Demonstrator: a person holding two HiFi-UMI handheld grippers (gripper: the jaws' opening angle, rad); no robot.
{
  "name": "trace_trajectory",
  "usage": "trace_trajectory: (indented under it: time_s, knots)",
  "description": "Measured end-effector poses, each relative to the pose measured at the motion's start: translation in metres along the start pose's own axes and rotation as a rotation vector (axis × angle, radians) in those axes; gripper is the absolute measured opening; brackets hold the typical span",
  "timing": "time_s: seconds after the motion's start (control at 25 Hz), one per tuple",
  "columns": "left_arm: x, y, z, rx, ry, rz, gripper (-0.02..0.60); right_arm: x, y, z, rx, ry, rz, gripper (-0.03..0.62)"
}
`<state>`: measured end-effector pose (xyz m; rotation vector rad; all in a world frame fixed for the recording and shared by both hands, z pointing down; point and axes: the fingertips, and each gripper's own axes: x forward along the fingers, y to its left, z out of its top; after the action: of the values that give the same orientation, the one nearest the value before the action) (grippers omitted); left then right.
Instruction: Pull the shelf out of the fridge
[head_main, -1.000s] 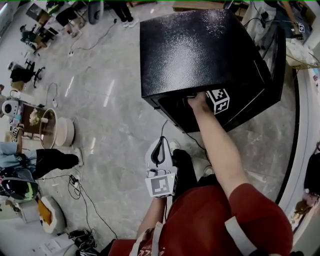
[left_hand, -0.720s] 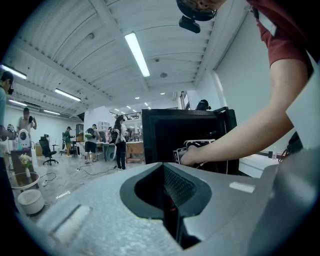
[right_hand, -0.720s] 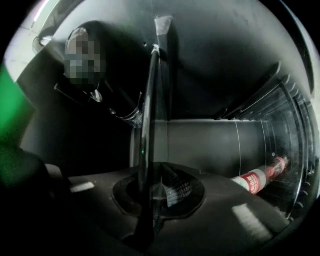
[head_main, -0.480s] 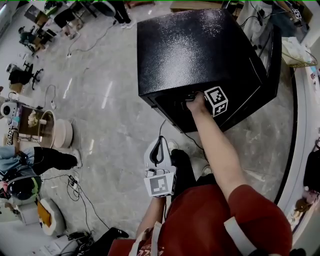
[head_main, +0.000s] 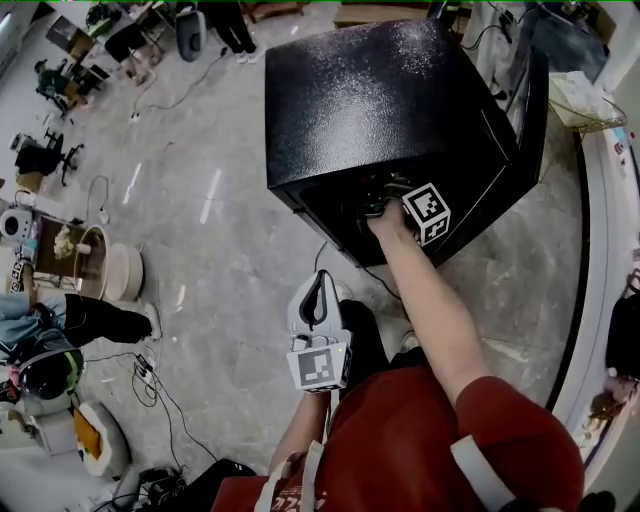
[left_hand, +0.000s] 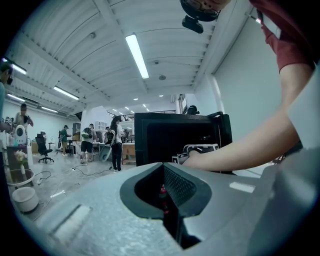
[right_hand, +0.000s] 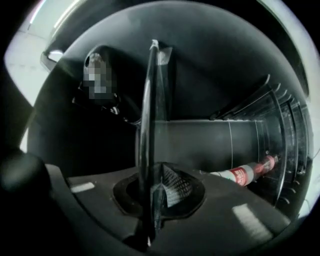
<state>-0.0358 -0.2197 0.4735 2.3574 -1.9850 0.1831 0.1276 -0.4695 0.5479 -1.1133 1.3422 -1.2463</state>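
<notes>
A black fridge (head_main: 380, 100) stands on the floor with its door (head_main: 535, 110) swung open to the right. My right gripper (head_main: 378, 205) reaches into its front opening; the marker cube (head_main: 428, 212) stays outside. In the right gripper view the glass shelf (right_hand: 150, 115) runs edge-on between the jaws, and the right gripper (right_hand: 152, 192) is shut on its front edge. My left gripper (head_main: 318, 292) hangs near my body, apart from the fridge, pointing towards it. In its own view the left gripper (left_hand: 165, 192) is shut with nothing in it.
A bottle with a red label (right_hand: 245, 175) lies inside the fridge by the wire racks (right_hand: 285, 130). A cable (head_main: 335, 262) trails on the floor before the fridge. Round tubs (head_main: 110, 265) and chairs stand far left. People (left_hand: 116, 142) stand in the background.
My right gripper has drawn back a little out of the fridge opening, towards me, still shut on the shelf. The left gripper has stayed where it was.
</notes>
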Motion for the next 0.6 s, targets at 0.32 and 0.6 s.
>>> trace_trajectory:
  time_s: [0.32, 0.6]
  knots:
    - [-0.011, -0.011, 0.005, 0.021, -0.033, -0.013, 0.005, -0.035, 0.002, 0.001, 0.017, 0.027, -0.002, 0.008]
    - [-0.019, -0.016, 0.008, 0.002, 0.002, 0.034, 0.005, -0.065, 0.002, 0.004, 0.017, 0.077, -0.005, 0.005]
